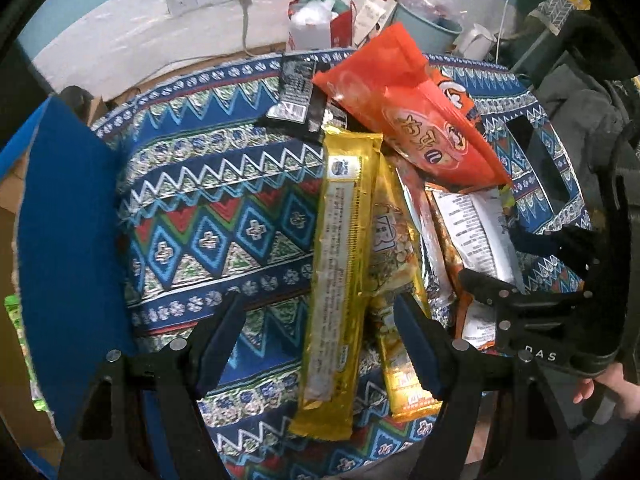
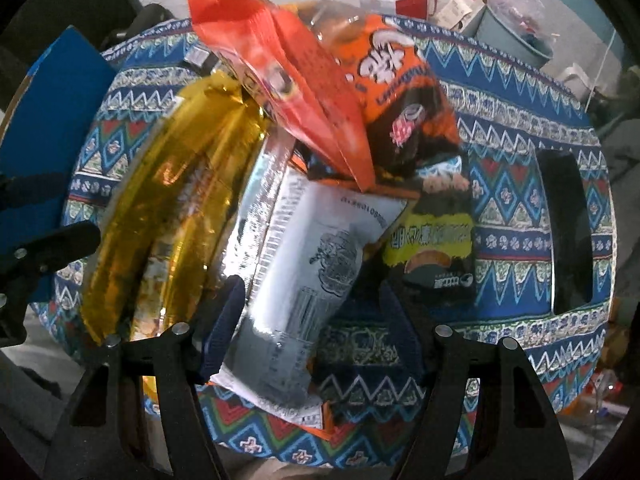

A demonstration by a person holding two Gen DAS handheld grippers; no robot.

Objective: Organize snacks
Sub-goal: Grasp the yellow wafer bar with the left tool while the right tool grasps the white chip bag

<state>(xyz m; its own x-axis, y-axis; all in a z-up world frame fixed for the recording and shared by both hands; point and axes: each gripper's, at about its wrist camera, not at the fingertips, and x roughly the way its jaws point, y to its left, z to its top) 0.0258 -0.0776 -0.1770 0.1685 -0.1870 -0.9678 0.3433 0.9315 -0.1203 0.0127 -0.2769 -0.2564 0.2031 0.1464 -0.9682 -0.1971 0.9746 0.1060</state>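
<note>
A heap of snack packets is being viewed on a table (image 1: 224,200) covered with a blue patterned cloth. In the left wrist view, the left gripper (image 1: 320,344) is being held with its fingers (image 1: 218,346) spread wide, and nothing is being gripped. A long gold packet (image 1: 340,280) is lying lengthwise in the gap between them, clear of both pads, while a second yellow packet (image 1: 396,280) is lying just beside it, partly crossed by the right-hand finger. An orange-red packet (image 1: 416,108) is resting on top of the heap farther out, next to a black packet (image 1: 298,92).

In the right wrist view, the right gripper (image 2: 310,328) is likewise being held wide open. A silver-white packet (image 2: 316,264) is lying between its fingers (image 2: 224,328), its edge close against the left-hand one; whether the two are touching cannot be told. The gold packet (image 2: 168,208) is lying outside that finger, and a dark green-and-yellow packet (image 2: 436,244) is lying beyond the other. A blue panel (image 1: 68,220) is standing at the table's left edge.
</note>
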